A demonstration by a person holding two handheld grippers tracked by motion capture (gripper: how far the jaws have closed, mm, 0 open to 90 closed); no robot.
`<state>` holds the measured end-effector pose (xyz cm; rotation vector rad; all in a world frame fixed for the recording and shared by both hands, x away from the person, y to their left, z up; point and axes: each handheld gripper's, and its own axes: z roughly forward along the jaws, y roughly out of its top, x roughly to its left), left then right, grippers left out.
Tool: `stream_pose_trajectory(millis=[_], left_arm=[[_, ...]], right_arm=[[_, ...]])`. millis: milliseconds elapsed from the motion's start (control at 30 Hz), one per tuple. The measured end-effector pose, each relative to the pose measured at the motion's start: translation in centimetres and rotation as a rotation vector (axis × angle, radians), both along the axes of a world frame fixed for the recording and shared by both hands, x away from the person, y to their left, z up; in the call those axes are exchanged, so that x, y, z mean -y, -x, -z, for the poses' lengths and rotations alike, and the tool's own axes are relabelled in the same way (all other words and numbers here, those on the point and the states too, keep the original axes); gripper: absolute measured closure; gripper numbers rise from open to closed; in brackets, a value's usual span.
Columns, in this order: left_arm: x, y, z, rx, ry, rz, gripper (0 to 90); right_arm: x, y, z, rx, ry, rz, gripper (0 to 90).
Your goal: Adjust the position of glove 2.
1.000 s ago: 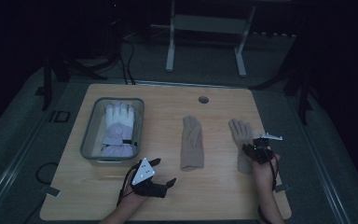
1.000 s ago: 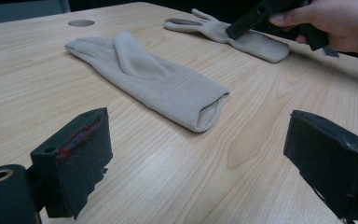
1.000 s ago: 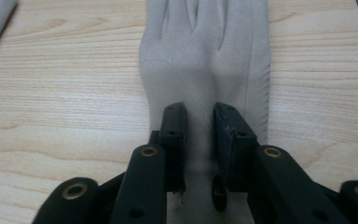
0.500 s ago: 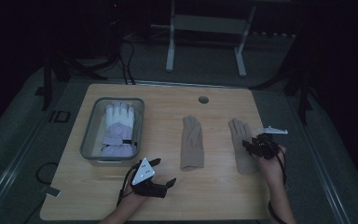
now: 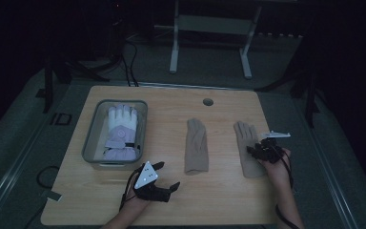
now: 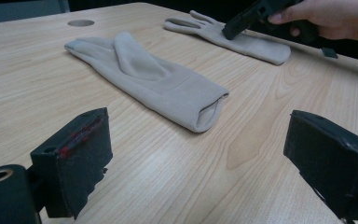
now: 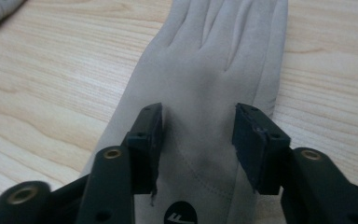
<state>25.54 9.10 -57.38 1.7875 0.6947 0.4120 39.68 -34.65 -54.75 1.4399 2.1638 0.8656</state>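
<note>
Right tongs (image 7: 198, 135), parted, press soft beige glove (image 7: 214, 70) on woodgrain table (image 7: 51, 84).

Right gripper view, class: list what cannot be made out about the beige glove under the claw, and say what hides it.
1. The right beige glove: fingertips cut off by the top edge in the right gripper view.
2. Its cuff: hidden by the right claw and the bottom edge.
3. The black logo: cut off by the bottom edge, unreadable.
4. Whether the open jaws touch the fabric: cannot tell.
</note>
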Motion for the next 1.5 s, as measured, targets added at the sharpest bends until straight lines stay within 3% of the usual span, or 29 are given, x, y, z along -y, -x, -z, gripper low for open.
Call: stream_pose_trajectory(millis=[133, 267, 433, 600, 1500], left_arm=[[0.0, 0.0, 0.0, 0.002, -0.001, 0.001, 7.9], [0.0, 0.0, 0.0, 0.004, -0.004, 0.003, 7.9], [0.0, 0.0, 0.0, 0.0, 0.0, 0.002, 7.9], [0.0, 0.0, 0.0, -0.003, 0.002, 0.0, 7.9], [0.0, 0.0, 0.0, -0.002, -0.003, 0.002, 7.9]], right_arm=[[-0.5, 0.4, 0.3, 0.038, 0.041, 0.0, 61.6], [-1.0, 0.7, 0.3, 0.042, 0.047, 0.033, 74.3], [-1.3, 0.7, 0.3, 0.03, 0.006, 0.122, 81.2], [-1.3, 0.8, 0.0, 0.035, -0.044, 0.165, 83.7], [-4.7, 1.9, -8.6, 0.197, -0.147, 0.187, 83.9]])
